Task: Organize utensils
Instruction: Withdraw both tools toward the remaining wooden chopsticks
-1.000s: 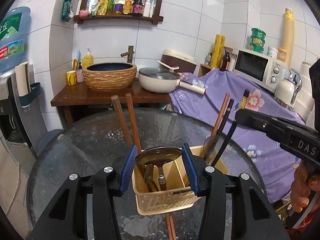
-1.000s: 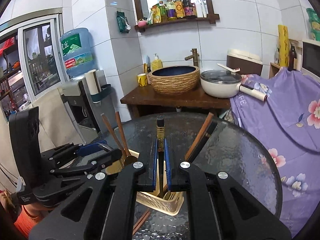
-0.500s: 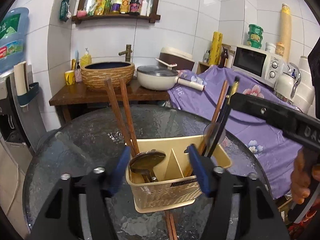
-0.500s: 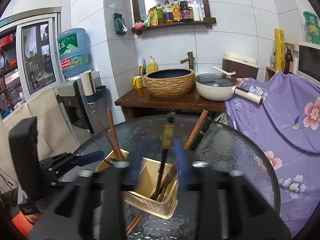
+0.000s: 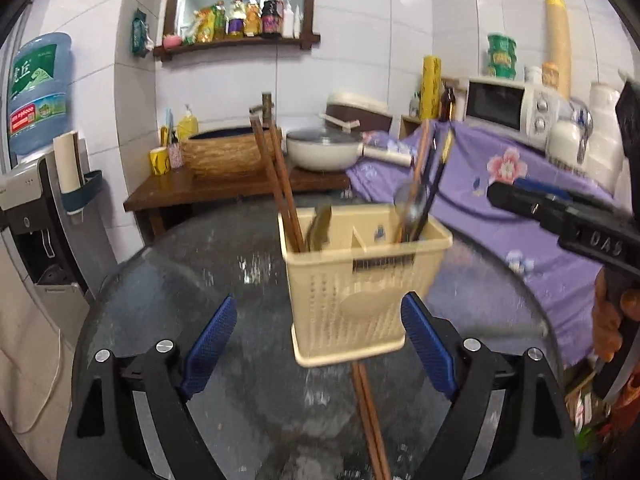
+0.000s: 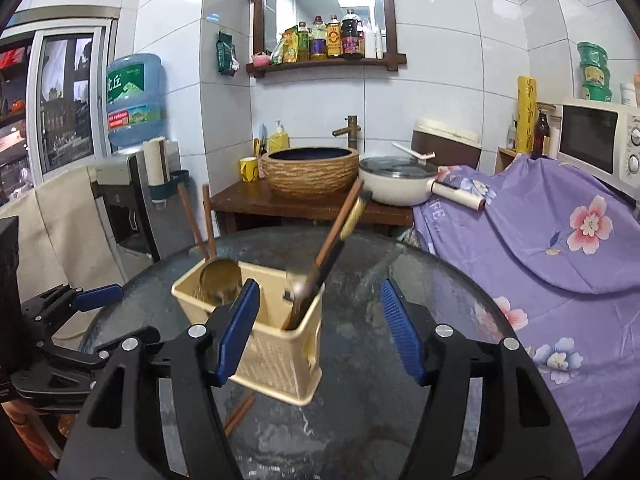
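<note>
left gripper (image 5: 318, 342) sits low w/ jaws spread wide, blue pads (image 5: 210, 346) well apart, nothing btwn them and nothing touched. right gripper (image 6: 320, 326) same: jaws wide apart, blue pads (image 6: 402, 338) clear on both sides, holding nothing. from the left cam the right gripper's black body comes in from the right edge w/ the person's hand (image 5: 612, 320) wrapped round its grip; from the right cam the left gripper shows low at the left edge, blue fingertip fwd.
</note>
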Motion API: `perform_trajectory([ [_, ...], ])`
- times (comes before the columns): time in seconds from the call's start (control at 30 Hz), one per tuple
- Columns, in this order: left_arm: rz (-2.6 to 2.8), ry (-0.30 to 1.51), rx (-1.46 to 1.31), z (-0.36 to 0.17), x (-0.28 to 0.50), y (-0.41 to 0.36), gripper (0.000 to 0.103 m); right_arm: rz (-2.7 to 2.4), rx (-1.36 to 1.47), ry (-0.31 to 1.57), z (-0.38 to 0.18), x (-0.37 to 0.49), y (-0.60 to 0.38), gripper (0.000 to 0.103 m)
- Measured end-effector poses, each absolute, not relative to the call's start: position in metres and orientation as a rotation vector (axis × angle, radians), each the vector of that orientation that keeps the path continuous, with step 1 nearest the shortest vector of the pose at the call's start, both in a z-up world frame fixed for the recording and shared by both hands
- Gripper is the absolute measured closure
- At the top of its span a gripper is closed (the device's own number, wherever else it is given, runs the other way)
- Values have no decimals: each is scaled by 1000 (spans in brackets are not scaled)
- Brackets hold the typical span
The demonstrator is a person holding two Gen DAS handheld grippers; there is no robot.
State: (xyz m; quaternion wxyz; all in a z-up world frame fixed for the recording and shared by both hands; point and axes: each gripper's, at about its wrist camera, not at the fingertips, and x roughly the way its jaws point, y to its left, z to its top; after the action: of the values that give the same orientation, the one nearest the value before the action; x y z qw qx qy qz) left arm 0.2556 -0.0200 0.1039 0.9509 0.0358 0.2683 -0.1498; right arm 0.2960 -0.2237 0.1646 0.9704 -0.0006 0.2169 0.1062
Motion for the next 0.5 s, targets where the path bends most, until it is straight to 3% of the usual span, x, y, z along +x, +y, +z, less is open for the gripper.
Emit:
perform_trajectory([
  [0.23,-342,739,79,42,253,-26,48,223,-50,534,111,271,-211,39],
  [0.5,-389,846,128,2,246,-43,61,205,0,629,64,264,-213,39],
])
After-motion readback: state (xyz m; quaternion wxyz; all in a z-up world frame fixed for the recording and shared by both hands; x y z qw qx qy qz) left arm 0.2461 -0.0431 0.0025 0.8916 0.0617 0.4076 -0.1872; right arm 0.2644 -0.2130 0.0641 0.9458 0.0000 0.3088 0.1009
